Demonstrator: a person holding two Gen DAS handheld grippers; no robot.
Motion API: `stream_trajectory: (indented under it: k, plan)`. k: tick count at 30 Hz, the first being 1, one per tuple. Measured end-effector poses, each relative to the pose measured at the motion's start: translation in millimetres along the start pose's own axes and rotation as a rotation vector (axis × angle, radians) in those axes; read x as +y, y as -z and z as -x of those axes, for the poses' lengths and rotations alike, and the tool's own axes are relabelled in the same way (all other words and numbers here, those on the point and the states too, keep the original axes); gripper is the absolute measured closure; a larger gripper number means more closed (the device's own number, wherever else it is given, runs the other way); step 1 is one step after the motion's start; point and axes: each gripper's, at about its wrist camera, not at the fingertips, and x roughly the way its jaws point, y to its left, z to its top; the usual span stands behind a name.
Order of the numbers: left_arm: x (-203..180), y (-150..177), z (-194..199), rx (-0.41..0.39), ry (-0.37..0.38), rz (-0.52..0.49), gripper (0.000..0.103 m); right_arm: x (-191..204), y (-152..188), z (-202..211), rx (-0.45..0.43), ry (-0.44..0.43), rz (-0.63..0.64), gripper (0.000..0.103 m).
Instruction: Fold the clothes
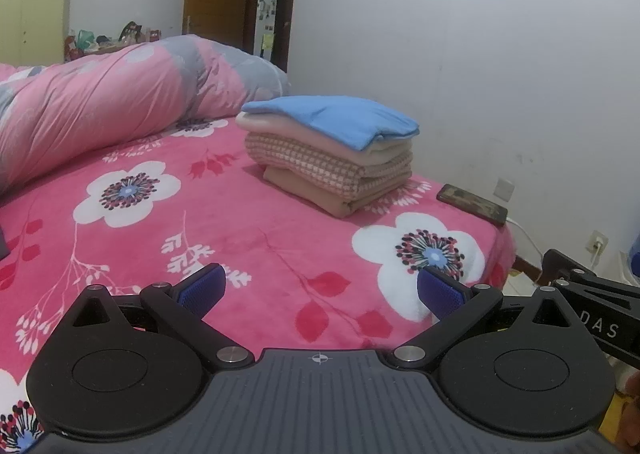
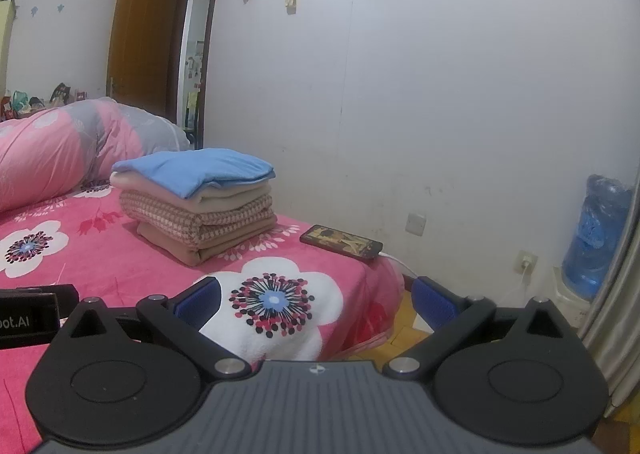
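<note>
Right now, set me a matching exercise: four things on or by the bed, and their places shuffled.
Things:
1. blue garment
2. phone
3. rolled duvet
4. water bottle

Places:
A. on the floor by the wall
B. top of the folded stack
C. flat near the bed's edge, cable attached
D. far end of the bed, behind the stack

Pairs: 1-B, 2-C, 3-D, 4-A

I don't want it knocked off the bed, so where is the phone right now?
The phone lies flat at the bed's edge nearest the wall, just right of the folded clothes stack in both wrist views, untouched.
</note>
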Motion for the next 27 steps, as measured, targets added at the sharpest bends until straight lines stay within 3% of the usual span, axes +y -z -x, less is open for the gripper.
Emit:
stream_trajectory:
  k: [27]
  plan:
    - [2.8,-0.8,-1.6,-0.001,-0.005,-0.003,0.0,1.6,-1.4,-0.1,-0.001,-0.001,0.002,0.0]
